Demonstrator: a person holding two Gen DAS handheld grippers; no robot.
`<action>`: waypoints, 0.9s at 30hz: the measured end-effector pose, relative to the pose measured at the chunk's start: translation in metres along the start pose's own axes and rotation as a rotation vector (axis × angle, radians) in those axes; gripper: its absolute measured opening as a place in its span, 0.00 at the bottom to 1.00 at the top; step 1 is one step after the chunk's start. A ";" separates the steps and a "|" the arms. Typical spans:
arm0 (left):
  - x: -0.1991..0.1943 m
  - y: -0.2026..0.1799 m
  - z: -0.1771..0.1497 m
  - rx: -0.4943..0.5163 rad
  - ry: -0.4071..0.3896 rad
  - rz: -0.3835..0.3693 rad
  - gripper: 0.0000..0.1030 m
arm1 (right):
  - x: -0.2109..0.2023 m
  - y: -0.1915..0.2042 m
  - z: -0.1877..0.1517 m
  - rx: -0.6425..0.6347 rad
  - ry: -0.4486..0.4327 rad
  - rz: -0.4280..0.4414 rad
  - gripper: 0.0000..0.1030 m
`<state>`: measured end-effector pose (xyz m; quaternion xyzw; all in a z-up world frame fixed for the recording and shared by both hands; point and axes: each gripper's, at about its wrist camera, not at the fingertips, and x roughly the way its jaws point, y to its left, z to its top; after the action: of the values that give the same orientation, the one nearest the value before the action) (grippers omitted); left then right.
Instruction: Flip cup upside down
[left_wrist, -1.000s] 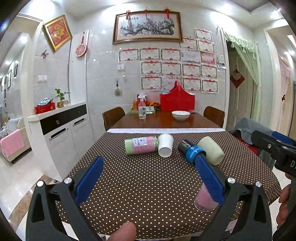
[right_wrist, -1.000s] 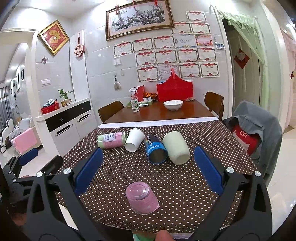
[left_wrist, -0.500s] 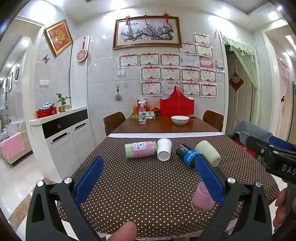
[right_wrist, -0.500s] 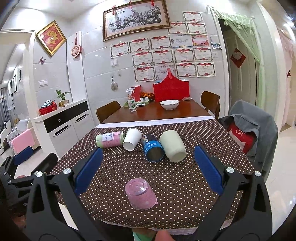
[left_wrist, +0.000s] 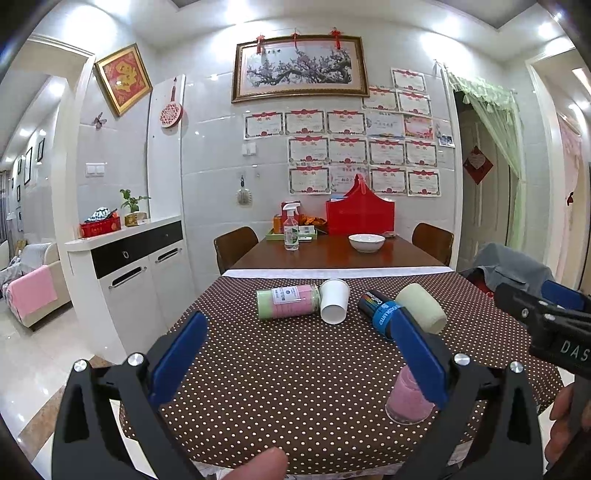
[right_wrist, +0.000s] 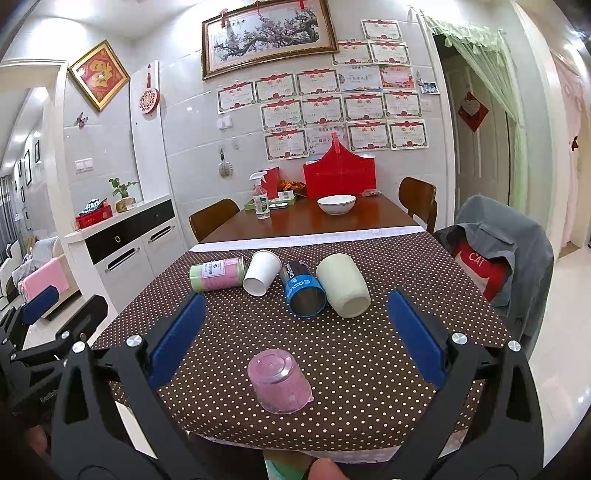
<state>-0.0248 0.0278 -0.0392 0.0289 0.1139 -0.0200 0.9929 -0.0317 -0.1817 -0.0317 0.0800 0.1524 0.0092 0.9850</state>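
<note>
A pink translucent cup (right_wrist: 279, 386) stands upside down near the front edge of the dotted brown tablecloth (right_wrist: 354, 354); in the left wrist view the cup (left_wrist: 408, 400) is partly hidden behind my right finger. My right gripper (right_wrist: 295, 332) is open and empty, held back from the table with the cup between its fingers' lines. My left gripper (left_wrist: 299, 354) is open and empty, to the left of the cup. Farther back lie a pink-green cup (right_wrist: 218, 273), a white paper cup (right_wrist: 260, 273), a blue can-like cup (right_wrist: 303, 293) and a cream cup (right_wrist: 343, 286), all on their sides.
Beyond the cloth the wooden table (right_wrist: 314, 221) holds a white bowl (right_wrist: 336, 204), a spray bottle (right_wrist: 261, 201) and a red basket (right_wrist: 340, 173). A chair with a grey jacket (right_wrist: 495, 266) stands at the right. A white cabinet (right_wrist: 122, 243) stands at the left.
Both grippers have drawn back and risen a little from the table, so the cups look smaller and lower. The pink cup has stayed upside down in place.
</note>
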 end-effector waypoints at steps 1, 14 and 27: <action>0.000 0.000 0.000 0.003 -0.002 0.002 0.95 | 0.000 0.000 -0.001 -0.001 0.000 -0.001 0.94; -0.001 -0.004 0.002 0.003 0.003 -0.025 0.95 | 0.002 0.004 -0.006 -0.023 0.001 -0.018 0.94; 0.002 -0.002 0.001 -0.008 0.015 -0.026 0.95 | 0.008 0.005 -0.013 -0.020 0.020 -0.017 0.94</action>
<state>-0.0224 0.0256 -0.0389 0.0235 0.1216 -0.0323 0.9918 -0.0276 -0.1748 -0.0453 0.0687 0.1628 0.0030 0.9843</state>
